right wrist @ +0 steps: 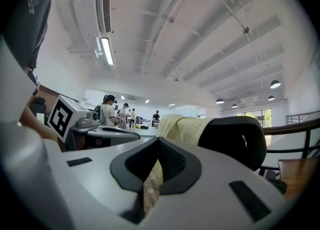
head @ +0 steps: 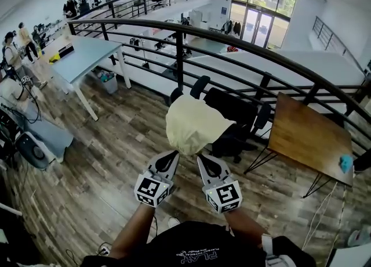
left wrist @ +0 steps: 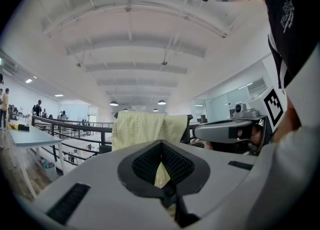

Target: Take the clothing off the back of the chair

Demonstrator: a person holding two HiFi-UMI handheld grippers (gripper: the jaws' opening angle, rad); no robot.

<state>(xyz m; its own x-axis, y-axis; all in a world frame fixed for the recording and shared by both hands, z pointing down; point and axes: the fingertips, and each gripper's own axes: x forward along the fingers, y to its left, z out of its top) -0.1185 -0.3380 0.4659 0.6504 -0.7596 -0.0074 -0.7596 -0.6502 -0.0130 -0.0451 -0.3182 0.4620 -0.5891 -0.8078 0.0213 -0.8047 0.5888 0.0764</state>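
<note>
Left gripper and right gripper are clamped on pale yellow clothing, hung lengthwise downward at the black chair back, with plank floor beneath the chair and railing behind it.

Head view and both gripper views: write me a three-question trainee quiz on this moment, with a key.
1. True or false: the left gripper is shut on the garment.
2. In the head view, what stands right of the black chair? A) a wooden table B) a sofa C) a fridge
3. How many grippers are shut on the garment?
Key: 1 true; 2 A; 3 two, since the right gripper pinches it as well.
</note>
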